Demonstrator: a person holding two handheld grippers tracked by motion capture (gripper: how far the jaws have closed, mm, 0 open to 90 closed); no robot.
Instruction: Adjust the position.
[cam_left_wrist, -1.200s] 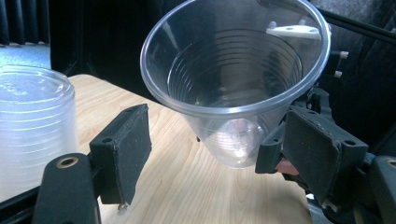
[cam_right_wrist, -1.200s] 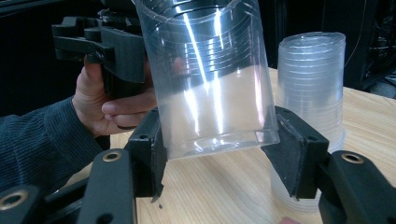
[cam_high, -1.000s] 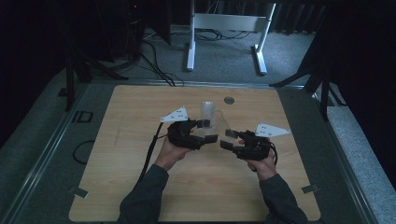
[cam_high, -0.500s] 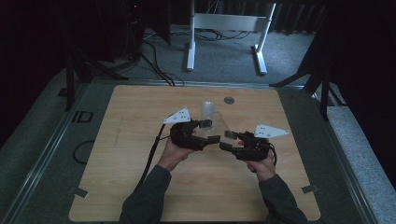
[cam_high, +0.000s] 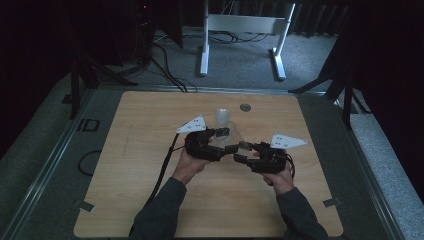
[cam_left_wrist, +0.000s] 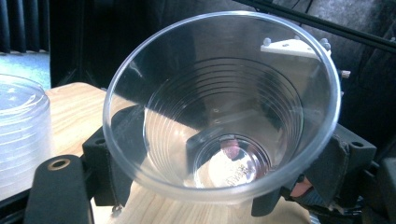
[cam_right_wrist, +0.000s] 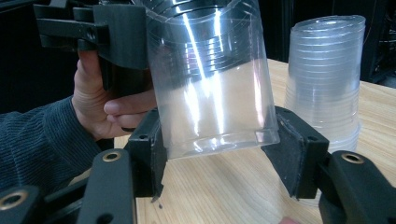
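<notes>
1. Right tool (cam_right_wrist: 222, 156) clamps the clear cup (cam_right_wrist: 210, 79) by its base, steadying it above mid-bench (cam_high: 145, 125).
2. Left tool (cam_high: 224, 136), jaws just widened, loosely brackets the rim, apparently releasing it.
3. Cup stack (cam_high: 222, 117) waits at twelve o'clock.

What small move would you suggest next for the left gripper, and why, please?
Probably draw the left gripper back off the rim of the clear plastic cup. Its jaws have just been opening, while the right gripper clamps the cup's base, so the cup seems handed over beside the stack of cups.
</notes>
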